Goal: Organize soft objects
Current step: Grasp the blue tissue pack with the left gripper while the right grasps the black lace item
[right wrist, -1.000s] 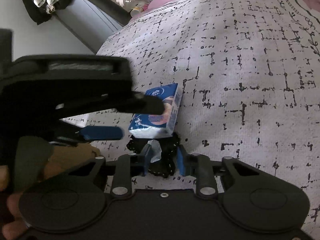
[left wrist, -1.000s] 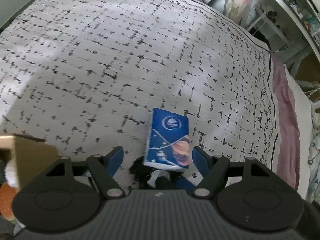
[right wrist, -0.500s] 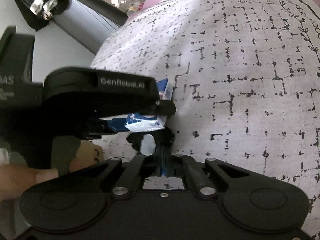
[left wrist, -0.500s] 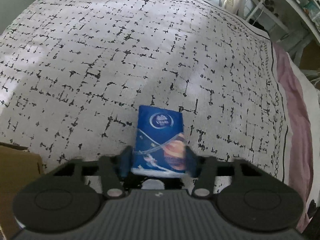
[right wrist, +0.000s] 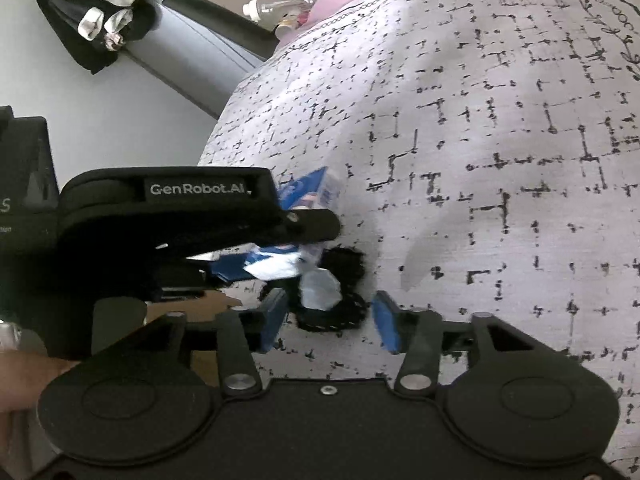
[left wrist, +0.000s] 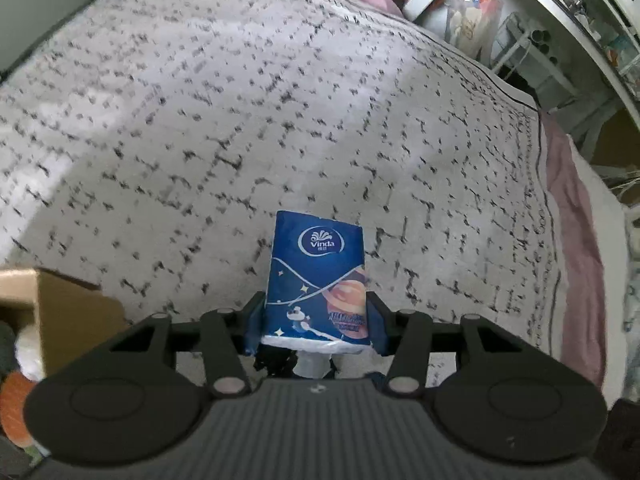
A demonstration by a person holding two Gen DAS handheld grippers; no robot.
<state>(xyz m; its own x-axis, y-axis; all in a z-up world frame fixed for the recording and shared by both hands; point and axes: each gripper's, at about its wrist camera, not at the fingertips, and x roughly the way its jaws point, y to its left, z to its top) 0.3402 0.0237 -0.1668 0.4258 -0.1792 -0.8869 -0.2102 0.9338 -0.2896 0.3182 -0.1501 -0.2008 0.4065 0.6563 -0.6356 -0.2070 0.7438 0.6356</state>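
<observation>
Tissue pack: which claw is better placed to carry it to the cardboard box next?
Left. The left claw is already shut on the tissue pack, and the cardboard box sits on its left side. The right claw is open around the black item on the bedspread.

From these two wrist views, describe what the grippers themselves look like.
Both are alike: a matte black body with two round discs, silver pivot screws and black linkage arms that end in blue finger pads. The left gripper has a ribbed grey top and white "GenRobot.AI" lettering on its side. The right gripper has a smooth black top. A bare hand shows; no cables.
</observation>
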